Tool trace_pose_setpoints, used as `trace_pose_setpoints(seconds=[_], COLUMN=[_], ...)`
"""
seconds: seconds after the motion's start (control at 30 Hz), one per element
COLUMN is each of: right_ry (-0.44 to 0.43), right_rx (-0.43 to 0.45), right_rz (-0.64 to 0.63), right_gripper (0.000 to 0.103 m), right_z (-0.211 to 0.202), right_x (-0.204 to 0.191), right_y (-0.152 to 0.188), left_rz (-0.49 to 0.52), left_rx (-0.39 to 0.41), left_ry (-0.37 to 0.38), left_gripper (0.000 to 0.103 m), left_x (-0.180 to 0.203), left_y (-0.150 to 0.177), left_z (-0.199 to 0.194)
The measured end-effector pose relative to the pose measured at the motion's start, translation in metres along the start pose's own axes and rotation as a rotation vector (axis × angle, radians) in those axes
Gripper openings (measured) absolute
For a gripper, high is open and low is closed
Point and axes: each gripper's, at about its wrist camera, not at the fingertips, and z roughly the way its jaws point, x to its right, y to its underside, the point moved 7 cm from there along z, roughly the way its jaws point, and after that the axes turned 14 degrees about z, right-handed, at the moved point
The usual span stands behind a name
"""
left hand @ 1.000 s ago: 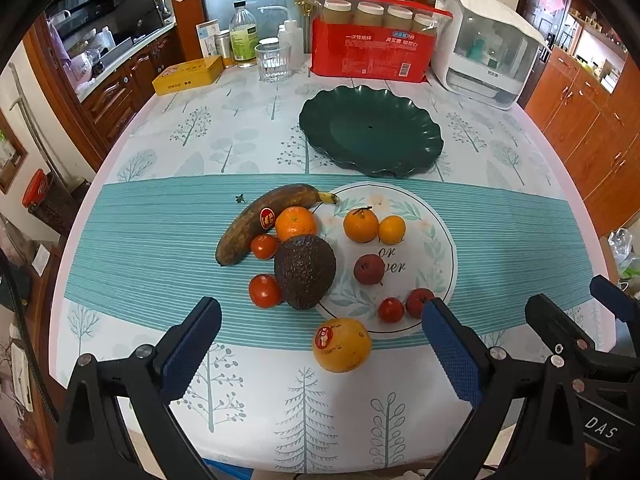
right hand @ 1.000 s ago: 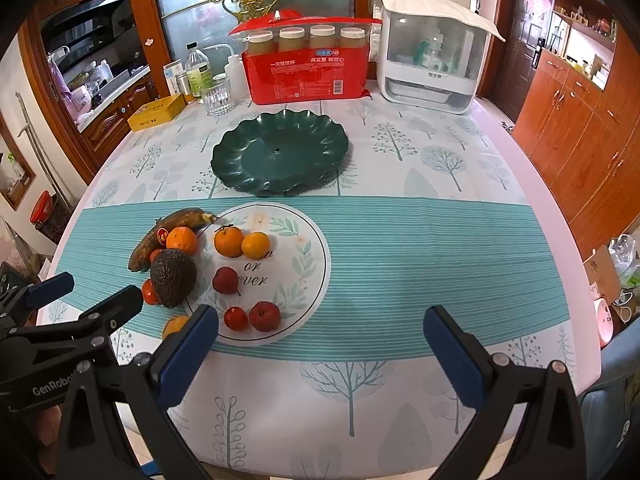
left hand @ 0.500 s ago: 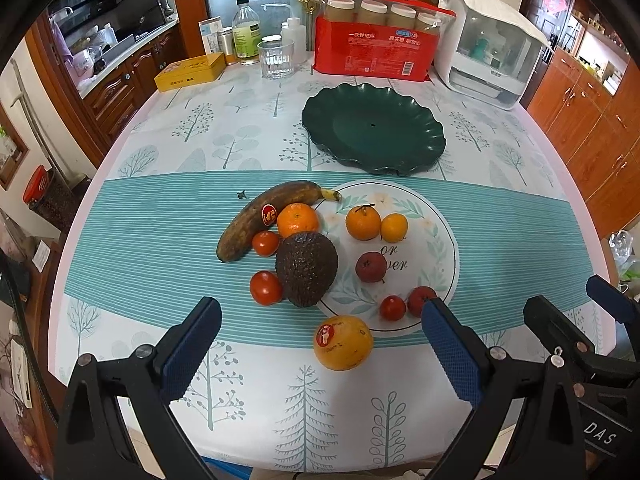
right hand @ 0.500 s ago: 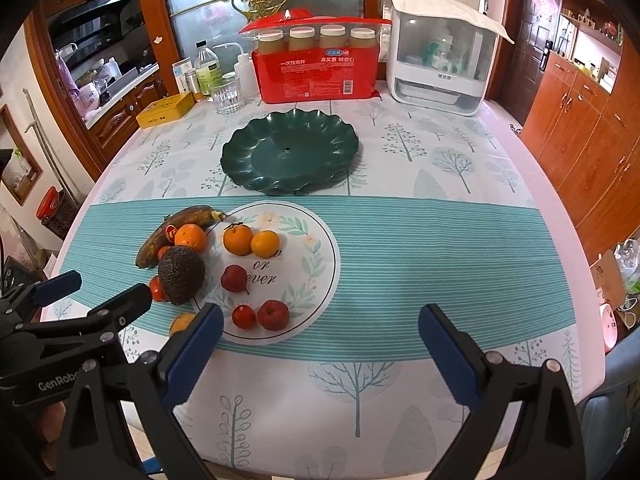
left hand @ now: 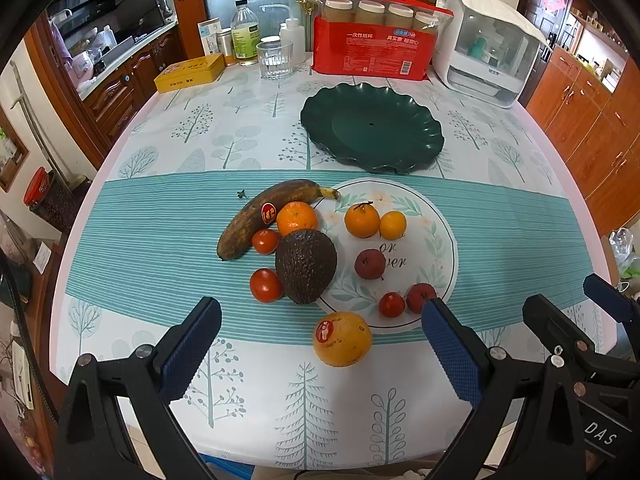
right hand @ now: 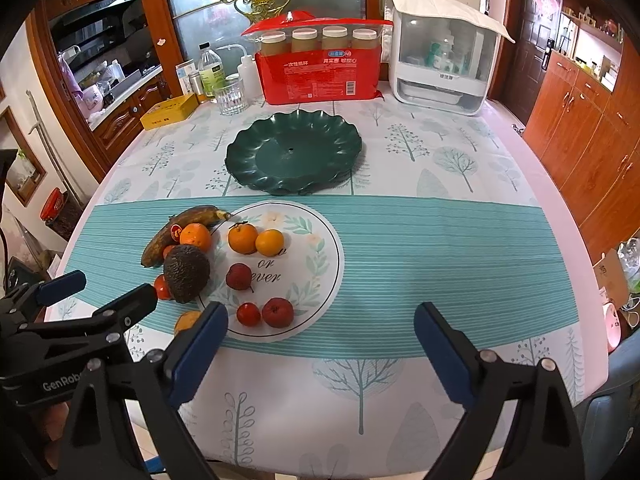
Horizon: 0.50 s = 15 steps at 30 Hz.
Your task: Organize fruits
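Observation:
Fruit lies in a cluster on the teal band of the tablecloth: a browned banana (left hand: pixel 260 216), a dark avocado (left hand: pixel 306 266), a stickered orange (left hand: pixel 342 338), a mandarin (left hand: pixel 297 218), tomatoes (left hand: pixel 266 285) and small red fruits (left hand: pixel 370 264). Behind them sits an empty dark green scalloped plate (left hand: pixel 372 128), also in the right wrist view (right hand: pixel 292 156). My left gripper (left hand: pixel 319 309) hovers open just in front of the stickered orange, holding nothing. My right gripper (right hand: pixel 320 312) is beside it to the right; its jaws are closing, with only tablecloth between them.
At the back stand a red pack of paper cups (left hand: pixel 372 52), a white appliance (left hand: pixel 488 48), a glass (left hand: pixel 275 60), bottles and a yellow box (left hand: pixel 190 73). Wooden cabinets flank the table. The front table edge lies just under both grippers.
The fruit and plate have not moved. The right gripper's fingers stand slightly closer together than a second ago. Both hands stay almost still.

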Motion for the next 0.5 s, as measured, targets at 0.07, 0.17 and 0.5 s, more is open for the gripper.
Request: trace_pose_setpoints(seconds=[0.07,0.17,0.5], right_ry=[0.0,0.0,0.0], right_rx=[0.001,0.0,0.0], right_rz=[0.0,0.0,-0.002], right_gripper=[0.094,0.094,0.094], right_z=[0.0,0.0,-0.0006], right_x=[0.0,0.0002,-0.0001], right_y=[0.0002,0.0001,0.0002], left_rz=[0.001,0.001,0.0], left_rx=[0.0,0.001,-0.001], left_ry=[0.0,0.0,0.0], left_gripper=[0.1,0.1,0.1], left_x=[0.0,-0.0001,0.0006], left_y=[0.0003,0.0005,0.0014], left_z=[0.0,0.0004,-0.0001])
